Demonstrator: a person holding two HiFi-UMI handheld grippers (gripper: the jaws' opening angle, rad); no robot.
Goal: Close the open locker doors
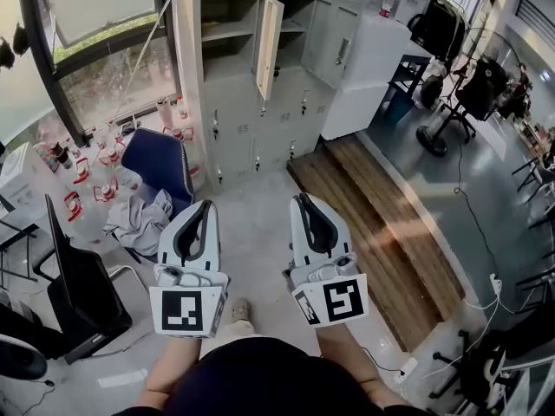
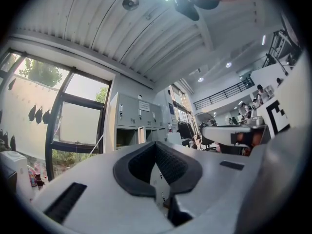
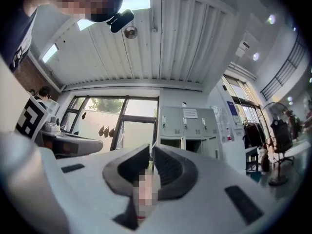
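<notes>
Head view showing the lockers (image 1: 260, 111) straight ahead, well apart from both grippers, so still looking at the approach step, judging by the gap. Carrying the left gripper (image 1: 206, 203) with its fingers pressed together, holding nothing. Carrying the right gripper (image 1: 301, 198) beside it, fingers barely parted, just a thin slit showing, nothing between them either. Both pointing toward the lockers, tilted slightly up.

Spotting one pale door (image 1: 268, 46) hanging open edge-on in the lockers' upper row, with bare shelves showing on either side of it. Probably needing to close in on the lockers next, lifting a gripper to the outer face of that door and pushing it flat. Likely no grasp called for, only a push.

Crossing a plain grey floor (image 1: 260, 224) in front of the lockers. Passing a blue chair (image 1: 160, 163) and a crumpled cloth (image 1: 139, 219) left of the lockers, under a big window (image 1: 95, 24). Noting a wooden platform (image 1: 381, 224) running out from the lockers' right end, beside a white cabinet (image 1: 373, 68).
</notes>
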